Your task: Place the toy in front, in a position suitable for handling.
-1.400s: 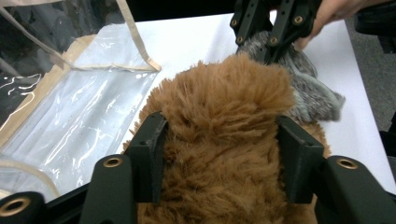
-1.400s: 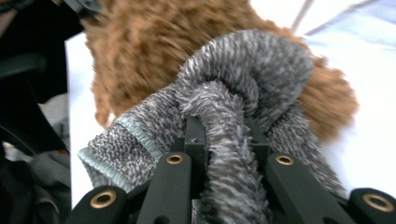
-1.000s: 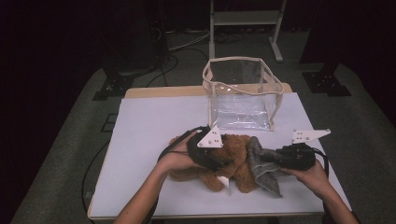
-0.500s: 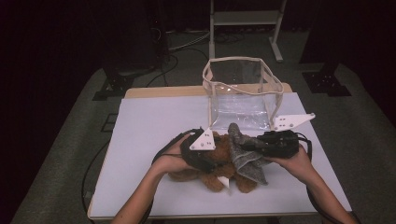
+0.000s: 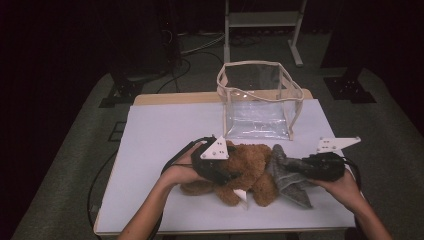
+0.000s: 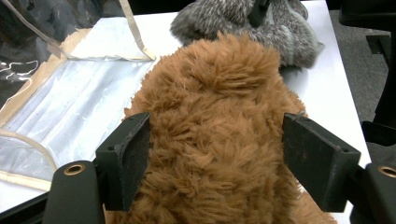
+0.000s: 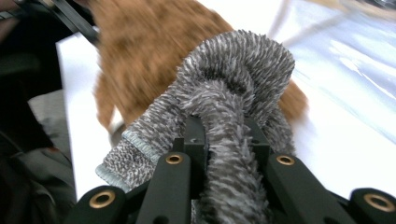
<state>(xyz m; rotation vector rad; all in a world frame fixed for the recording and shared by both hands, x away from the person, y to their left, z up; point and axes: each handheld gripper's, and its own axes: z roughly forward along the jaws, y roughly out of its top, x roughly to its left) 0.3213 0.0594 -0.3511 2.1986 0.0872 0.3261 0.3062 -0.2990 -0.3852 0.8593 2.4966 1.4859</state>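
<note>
A brown plush bear [image 5: 252, 160] lies on the white table mat [image 5: 165, 135], near the front. My left gripper [image 5: 234, 175] comes in from the left. Its jaws have just been closing and now press into the bear's fur [image 6: 219, 93] from both sides. My right gripper [image 5: 289, 169] is shut on a fuzzy grey sock [image 5: 295, 189], held just right of the bear. In the right gripper view the sock [image 7: 233, 70] bunches up out of the narrow jaws, with the bear [image 7: 144, 51] blurred behind. The left gripper view shows the sock [image 6: 280, 28] beyond the bear.
A clear plastic bag [image 5: 257, 105] with beige trim stands open-topped just behind the bear; its side [image 6: 70, 93] is seen in the left gripper view. Bare mat stretches to the left. The table's right edge lies close to the right hand. Dark floor with cables surrounds the table.
The right gripper swung the grey sock up and left over the bear, then came back down to the right. The left hand barely moved.
</note>
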